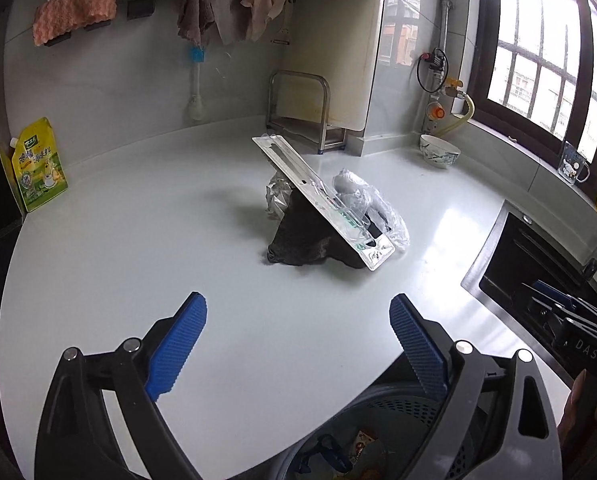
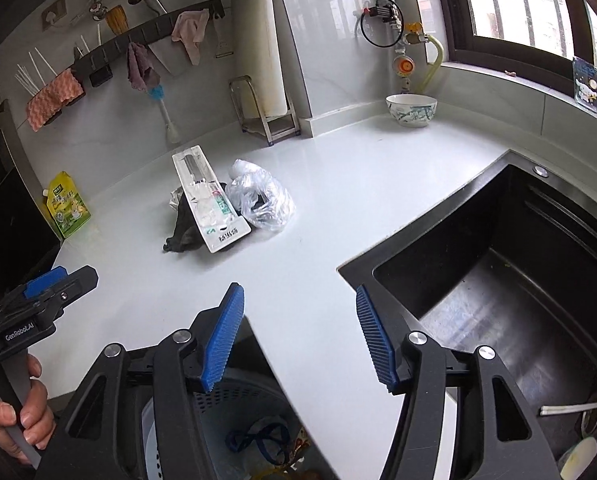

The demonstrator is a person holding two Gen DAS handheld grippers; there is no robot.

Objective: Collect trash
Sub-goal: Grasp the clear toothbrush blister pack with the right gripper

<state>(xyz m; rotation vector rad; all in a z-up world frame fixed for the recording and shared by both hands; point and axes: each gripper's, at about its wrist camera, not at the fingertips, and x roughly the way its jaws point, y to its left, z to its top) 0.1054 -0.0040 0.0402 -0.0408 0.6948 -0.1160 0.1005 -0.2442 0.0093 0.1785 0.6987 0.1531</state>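
A pile of trash lies mid-counter: a long clear blister pack [image 1: 322,196] [image 2: 210,208] leans on a dark crumpled lump [image 1: 306,236] [image 2: 182,232]. A crumpled clear plastic bag [image 1: 370,200] [image 2: 262,200] lies to its right, and a bit of foil [image 1: 278,196] behind it. My left gripper [image 1: 297,298] hangs open above the counter in front of the pile, nothing between its blue pads. My right gripper [image 2: 298,288] is also open with nothing between its pads, over the counter edge beside the sink. Below both stands a grey perforated bin [image 1: 394,408] [image 2: 234,404] holding a blue strap and wrappers.
A black sink [image 2: 498,280] is sunk into the counter at right. A patterned bowl [image 2: 410,110] stands in the back corner, a yellow pouch [image 1: 38,164] at far left. A metal rack with a cutting board [image 1: 302,112] stands at the wall. A hand [image 2: 18,412] holds the left gripper's handle.
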